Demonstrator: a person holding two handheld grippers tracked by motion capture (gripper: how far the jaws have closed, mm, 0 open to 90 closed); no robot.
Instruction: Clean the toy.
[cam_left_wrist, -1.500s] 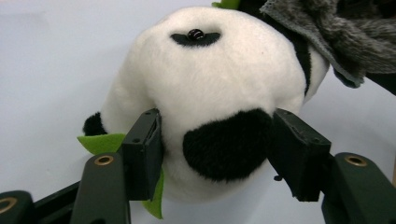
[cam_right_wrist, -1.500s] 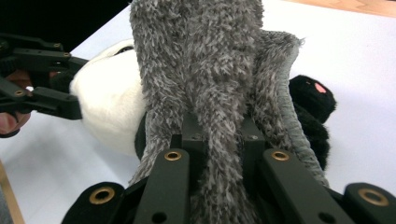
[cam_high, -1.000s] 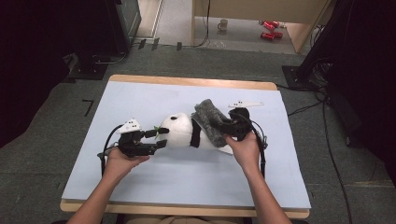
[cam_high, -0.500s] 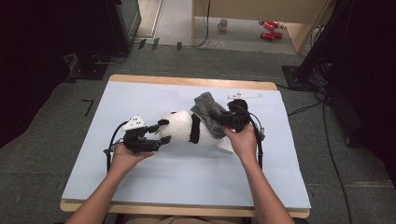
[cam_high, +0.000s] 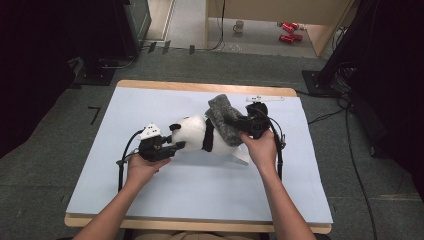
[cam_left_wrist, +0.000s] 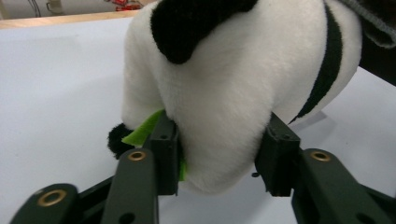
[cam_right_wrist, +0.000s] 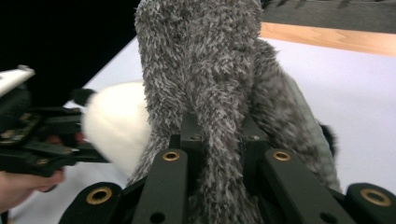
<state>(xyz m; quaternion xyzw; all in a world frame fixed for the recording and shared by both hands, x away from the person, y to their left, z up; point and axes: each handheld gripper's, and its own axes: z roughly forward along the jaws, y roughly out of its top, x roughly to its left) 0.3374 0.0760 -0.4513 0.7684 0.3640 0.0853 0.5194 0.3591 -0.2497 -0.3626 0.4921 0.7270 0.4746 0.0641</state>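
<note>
- Pale blue covering lies over the wooden table (cam_high: 150, 210), and past the far edge there is grey carpet with a mug (cam_high: 239, 25) and red cans (cam_high: 287, 32) at about one o'clock, well apart from the work.
- Nearest the person, the left gripper (cam_high: 176, 146) sits at about nine o'clock from the toy; its jaws have just been closing and now pinch the panda (cam_high: 192, 132) by the white head end, with a green leaf scrap (cam_left_wrist: 142, 129) caught beside one pad.
- In the left gripper view the white plush bulges between the two pads, so the hold looks firm.
- Lying on its side near the table's middle, the panda has its head toward nine o'clock and its body toward three o'clock.
- At about two o'clock from the panda, the right gripper (cam_high: 239, 120) is clamped tight on the grey fuzzy sock (cam_high: 223, 118), which drapes over the panda's rear half.
- I judge the work to be partly done: both holds are set, the sock touches the body, but whether it covers the end or is coming off I cannot tell.
- No container stands on the table; the mug on the floor is too small to see into.
</note>
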